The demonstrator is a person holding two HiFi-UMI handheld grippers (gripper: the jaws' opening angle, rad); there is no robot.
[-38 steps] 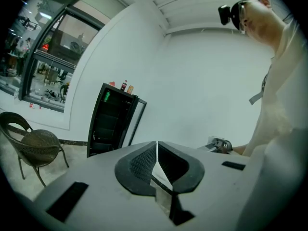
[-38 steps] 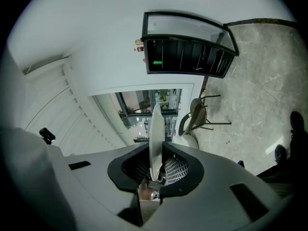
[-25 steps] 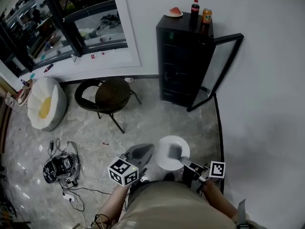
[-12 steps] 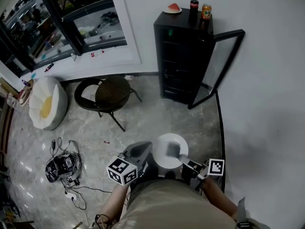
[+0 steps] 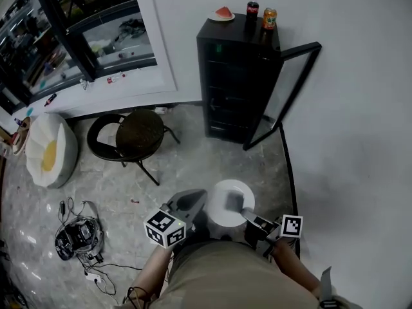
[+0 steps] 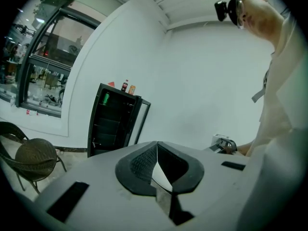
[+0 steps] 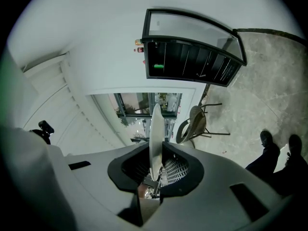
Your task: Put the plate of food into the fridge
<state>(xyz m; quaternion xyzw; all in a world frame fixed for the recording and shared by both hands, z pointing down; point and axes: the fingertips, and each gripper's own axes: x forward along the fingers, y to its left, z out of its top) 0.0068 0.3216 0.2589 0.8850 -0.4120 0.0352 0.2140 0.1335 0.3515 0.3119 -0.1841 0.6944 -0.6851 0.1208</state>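
Right tool (image 5: 235,204) is clamped on the rim of the white plate (image 5: 222,192). In the right gripper view the plate (image 7: 155,121) runs edge-on straight between the jaws of the right tool (image 7: 155,150), pinched tight. I see the plate held level, low in front of the person's beige shirt (image 5: 225,275), above the marble floor (image 5: 193,159).

Left tool (image 5: 196,197) has its tips just beside the plate's left rim; I can't tell if they touch. In its own view the left tool (image 6: 156,146) has jaws pressed together at the tips with nothing between them. Each tool carries a cube with black-and-white square markers (image 5: 165,229), no text.

The plate is well apart from the black fridge (image 5: 235,76), which stands against the white wall. Its glass door (image 5: 293,85) is swung open to the right, dark shelves showing. A small green light (image 7: 157,66) glows inside near the top; I can't make out any wording there.

On top of the fridge: a small plate with a watermelon slice (image 5: 222,13), a dark soda bottle (image 5: 252,6) with red cap and red label, and an orange can (image 5: 269,18) just beside it. Labels are too small to read, so no brand.

Left of the fridge: a round dark chair (image 5: 135,131), a white beanbag (image 5: 48,153) with a yellow patch, and a tangle of cables (image 5: 77,234) on the floor.
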